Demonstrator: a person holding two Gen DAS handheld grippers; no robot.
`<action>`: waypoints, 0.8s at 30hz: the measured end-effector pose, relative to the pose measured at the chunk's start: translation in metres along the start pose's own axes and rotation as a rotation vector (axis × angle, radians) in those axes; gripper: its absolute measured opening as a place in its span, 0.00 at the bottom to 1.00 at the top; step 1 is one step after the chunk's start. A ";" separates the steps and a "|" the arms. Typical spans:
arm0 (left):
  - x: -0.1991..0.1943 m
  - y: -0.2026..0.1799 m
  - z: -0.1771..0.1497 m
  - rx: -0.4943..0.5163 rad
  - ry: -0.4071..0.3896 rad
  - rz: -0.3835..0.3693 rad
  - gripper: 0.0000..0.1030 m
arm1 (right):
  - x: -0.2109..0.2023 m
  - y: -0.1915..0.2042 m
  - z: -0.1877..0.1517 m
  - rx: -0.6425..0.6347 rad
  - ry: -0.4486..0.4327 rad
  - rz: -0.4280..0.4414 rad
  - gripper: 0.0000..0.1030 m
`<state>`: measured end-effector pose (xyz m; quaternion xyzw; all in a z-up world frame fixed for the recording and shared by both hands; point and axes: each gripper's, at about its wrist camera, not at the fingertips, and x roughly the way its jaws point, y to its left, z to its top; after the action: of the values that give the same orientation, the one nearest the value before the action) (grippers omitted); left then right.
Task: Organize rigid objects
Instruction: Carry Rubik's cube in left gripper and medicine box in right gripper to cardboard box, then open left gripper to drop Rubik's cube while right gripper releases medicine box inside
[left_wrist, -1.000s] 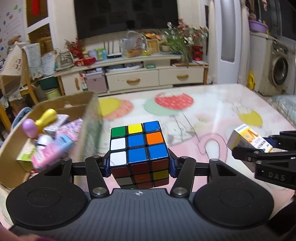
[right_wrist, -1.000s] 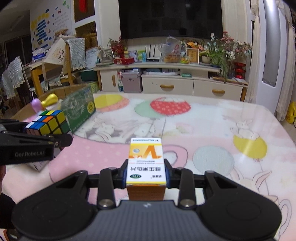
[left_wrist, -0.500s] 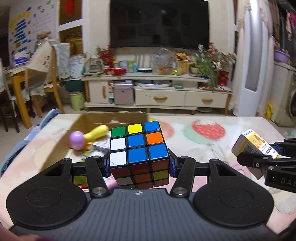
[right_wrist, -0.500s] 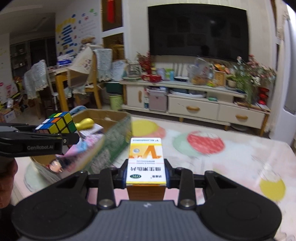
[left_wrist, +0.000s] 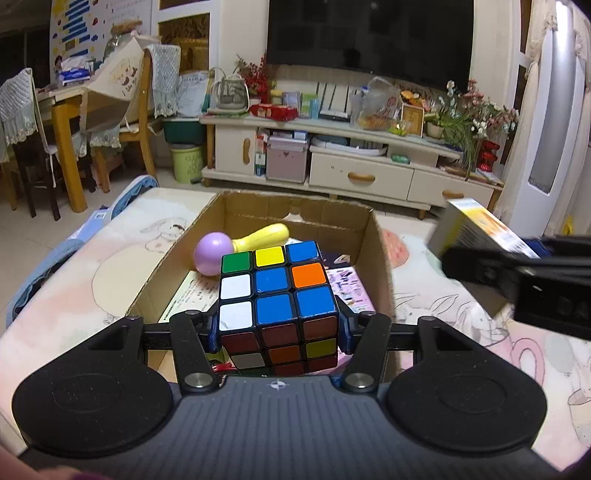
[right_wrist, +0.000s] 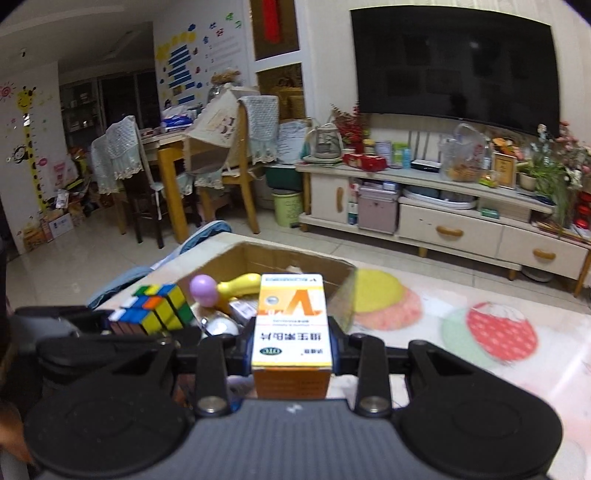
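Note:
My left gripper (left_wrist: 277, 328) is shut on a Rubik's cube (left_wrist: 275, 291) and holds it over the near end of an open cardboard box (left_wrist: 380, 251). My right gripper (right_wrist: 291, 349) is shut on a white and orange medicine box (right_wrist: 291, 325), at the box's right side. The cube (right_wrist: 155, 308) and the left gripper show at the left of the right wrist view. The medicine box (left_wrist: 476, 232) and the right gripper show at the right of the left wrist view. A purple and yellow toy (left_wrist: 240, 245) lies in the cardboard box (right_wrist: 280, 258) among packets.
The box sits on a table with a pastel rabbit-print cloth (left_wrist: 461, 306). A blue cushion (left_wrist: 40, 266) lies at the table's left edge. Beyond the table are a TV cabinet (left_wrist: 351, 162) and wooden chairs (left_wrist: 122, 122).
Both grippers have swung left with their loads. The cardboard box has gone from the left edge to the centre of the left wrist view, and the cube now hangs over it.

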<state>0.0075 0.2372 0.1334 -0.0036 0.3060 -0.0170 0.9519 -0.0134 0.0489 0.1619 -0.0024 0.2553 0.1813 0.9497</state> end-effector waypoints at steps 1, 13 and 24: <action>0.004 0.001 0.002 0.001 0.008 0.001 0.66 | 0.006 0.002 0.002 -0.004 0.005 0.003 0.33; 0.025 0.011 -0.002 -0.012 0.083 0.032 0.66 | 0.077 0.013 0.012 -0.021 0.083 0.025 0.33; 0.023 0.018 -0.002 -0.028 0.093 0.064 0.74 | 0.101 0.016 0.008 -0.023 0.114 0.019 0.34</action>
<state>0.0259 0.2540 0.1181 -0.0061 0.3502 0.0176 0.9365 0.0661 0.0996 0.1214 -0.0212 0.3068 0.1928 0.9318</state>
